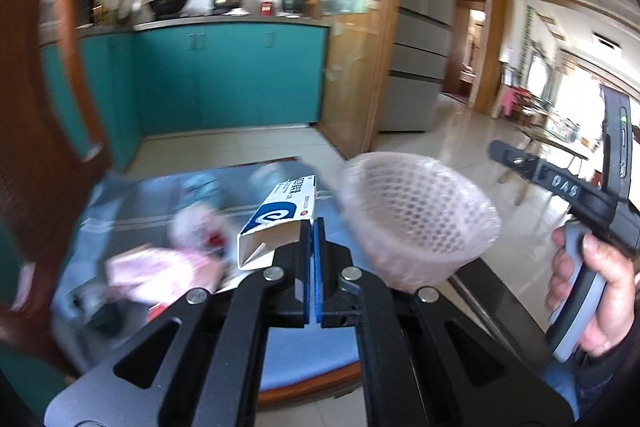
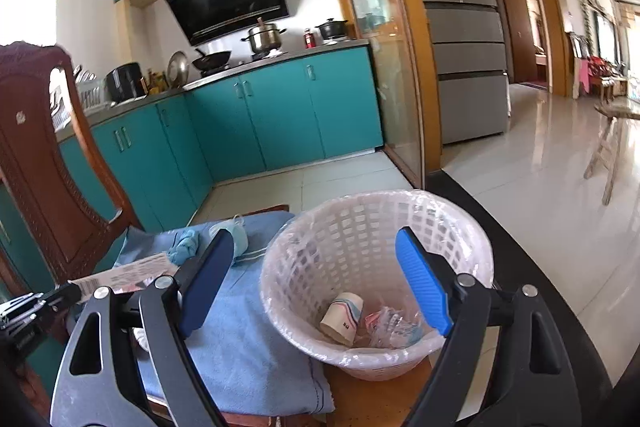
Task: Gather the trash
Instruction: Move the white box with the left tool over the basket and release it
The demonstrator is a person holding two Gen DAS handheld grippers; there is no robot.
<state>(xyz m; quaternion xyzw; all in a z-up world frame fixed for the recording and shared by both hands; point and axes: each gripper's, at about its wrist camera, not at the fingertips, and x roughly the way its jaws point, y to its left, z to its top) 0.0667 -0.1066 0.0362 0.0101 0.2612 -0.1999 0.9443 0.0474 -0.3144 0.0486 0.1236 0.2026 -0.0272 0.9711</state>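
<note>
Presently my left tongs (image 1: 313, 227) are clamped on the edge of a white and blue carton (image 1: 276, 219), which sticks out to the left of the pads and is lifted clear of the blue cloth (image 1: 132, 203) below. My right tongs (image 2: 320, 283) stand wide apart with nothing between the pads, the right pad over the mouth of the white lattice basket (image 2: 472, 239). The basket is lined with a clear bag and sits on the tabletop (image 2: 376, 399), just right of the blue cloth. Inside it, at the near bottom, lie a paper cup (image 2: 342, 317) on its side and some crumpled plastic wrappers (image 2: 394, 325) touching it on the right. On the cloth, far left of the basket, lie a crumpled blue rag (image 2: 186, 245) and a face mask (image 2: 242, 235); a printed paper sheet (image 2: 128, 269) lies nearer, at the left. In the left wrist view the cloth's contents are blurred; a pink item (image 1: 160, 271) shows near left. My right hand (image 1: 596, 291) grips its handle at the far right of that view.
</note>
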